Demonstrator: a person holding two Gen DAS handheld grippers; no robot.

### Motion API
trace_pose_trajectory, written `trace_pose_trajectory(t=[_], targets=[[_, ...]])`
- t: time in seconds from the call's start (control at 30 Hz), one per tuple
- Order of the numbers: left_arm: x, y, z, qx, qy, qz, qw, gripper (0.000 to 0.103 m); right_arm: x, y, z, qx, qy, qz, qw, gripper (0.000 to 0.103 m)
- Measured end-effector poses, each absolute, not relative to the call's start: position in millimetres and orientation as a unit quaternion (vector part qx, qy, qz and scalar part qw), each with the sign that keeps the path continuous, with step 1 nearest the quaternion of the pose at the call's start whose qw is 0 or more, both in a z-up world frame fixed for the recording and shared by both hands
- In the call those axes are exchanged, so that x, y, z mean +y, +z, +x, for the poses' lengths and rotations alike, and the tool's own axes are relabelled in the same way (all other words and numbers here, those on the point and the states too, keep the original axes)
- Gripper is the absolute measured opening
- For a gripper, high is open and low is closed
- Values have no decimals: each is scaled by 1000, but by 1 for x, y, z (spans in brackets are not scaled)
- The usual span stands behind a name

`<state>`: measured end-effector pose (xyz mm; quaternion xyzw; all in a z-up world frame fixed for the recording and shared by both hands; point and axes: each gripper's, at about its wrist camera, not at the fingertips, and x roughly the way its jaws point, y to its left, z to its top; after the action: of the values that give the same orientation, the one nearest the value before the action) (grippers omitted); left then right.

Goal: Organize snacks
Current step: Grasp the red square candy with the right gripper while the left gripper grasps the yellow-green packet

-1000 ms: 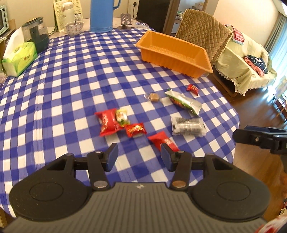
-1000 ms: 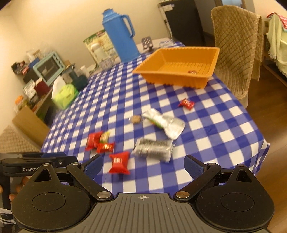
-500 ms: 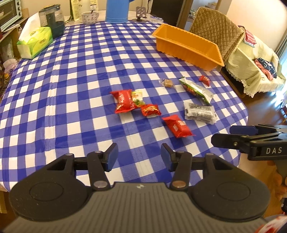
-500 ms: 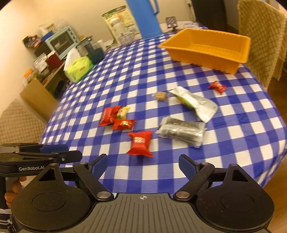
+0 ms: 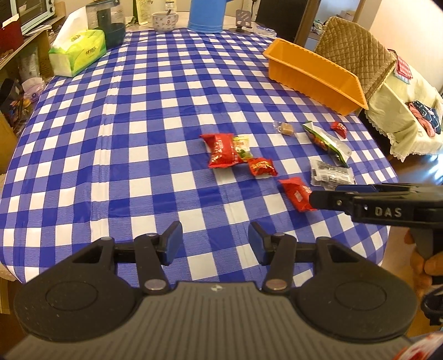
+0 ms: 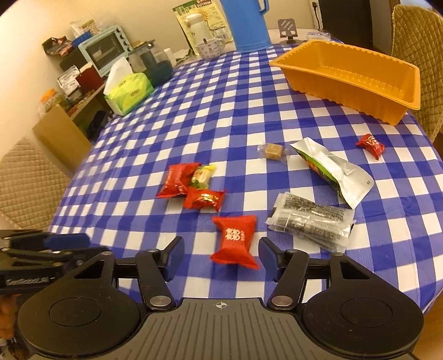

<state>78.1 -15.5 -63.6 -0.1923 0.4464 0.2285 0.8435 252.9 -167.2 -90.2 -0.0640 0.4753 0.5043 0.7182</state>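
The red snack packet (image 6: 235, 241) is seen flat on the table (image 6: 193, 116), its long axis running away from the right tool (image 6: 221, 259), whose jaws have just been closing around it without contact; the left tool (image 5: 215, 243) is held released over bare cloth.

The surface (image 6: 227, 116) wears a blue-and-white checked cloth, with an orange tray (image 6: 357, 80) near its far right corner and a green tissue box (image 6: 128, 92), a mug (image 6: 209, 48) and a blue jug (image 6: 246, 25) along the far side. Scattered nearer lie a red packet (image 6: 235, 241), a dark clear-wrapped pack (image 6: 313, 218), a silver pouch (image 6: 332, 169), a brown sweet (image 6: 272, 151), a small red sweet (image 6: 371, 144), and a touching cluster of two red packets (image 6: 191, 188) with a yellow-green one (image 6: 202, 174).
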Motion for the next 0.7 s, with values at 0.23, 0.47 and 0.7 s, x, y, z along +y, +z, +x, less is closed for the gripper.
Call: trace_pose_trajectory(t=[0.23,0.47,0.7], targets=[[-12,-66,80,447,226,-193,844,48,-150,-111,259,485,495,-77,717,49],[-12,-68,91,447,213,-187,848,48,-141,-122,258,481,491,-100,719,44],[-10,-69,108,447,194,-178,855,48,-146,-124,262,480,490,-90,722,26]])
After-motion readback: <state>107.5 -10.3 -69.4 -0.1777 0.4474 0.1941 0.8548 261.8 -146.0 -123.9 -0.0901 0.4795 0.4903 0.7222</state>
